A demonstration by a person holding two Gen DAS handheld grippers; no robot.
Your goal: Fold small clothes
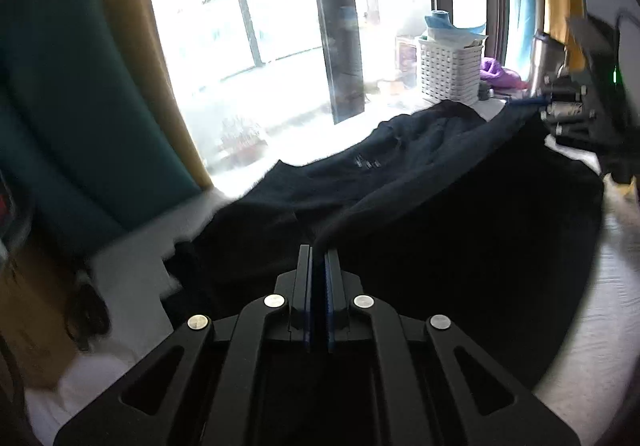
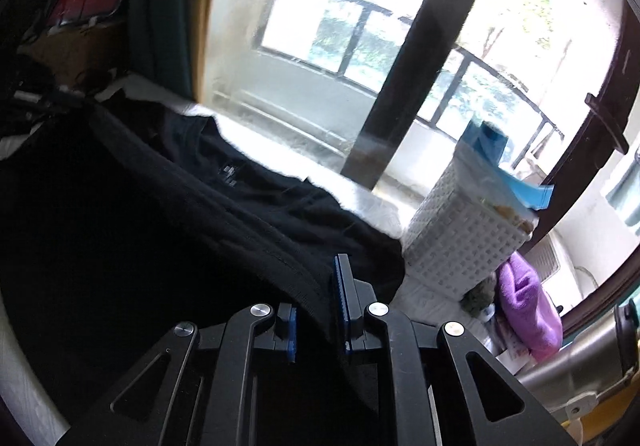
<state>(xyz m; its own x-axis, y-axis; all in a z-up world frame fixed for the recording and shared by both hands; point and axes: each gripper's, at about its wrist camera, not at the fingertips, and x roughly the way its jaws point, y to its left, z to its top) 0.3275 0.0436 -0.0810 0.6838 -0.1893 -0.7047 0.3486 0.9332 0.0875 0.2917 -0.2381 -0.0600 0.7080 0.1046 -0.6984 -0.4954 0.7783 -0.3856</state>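
Observation:
A black T-shirt (image 1: pixel 400 166) with a small white print lies spread on a white sheet (image 1: pixel 600 306) under the window. My left gripper (image 1: pixel 319 252) is shut on one lifted edge of it, and the hem runs taut from the pads (image 1: pixel 331 270) toward the far right. There my right gripper (image 1: pixel 560 106) holds the other end. In the right wrist view the T-shirt (image 2: pixel 200 186) drapes over my right gripper (image 2: pixel 320 278). That gripper is shut on a thick fold which hides the left fingertip.
A white lattice basket (image 1: pixel 450 70) (image 2: pixel 460 230) with blue items stands at the T-shirt's far corner. A purple cloth (image 2: pixel 524 314) and a steel flask (image 1: pixel 540 62) lie beside it. The window glass and a teal curtain (image 1: pixel 60 86) close the far side.

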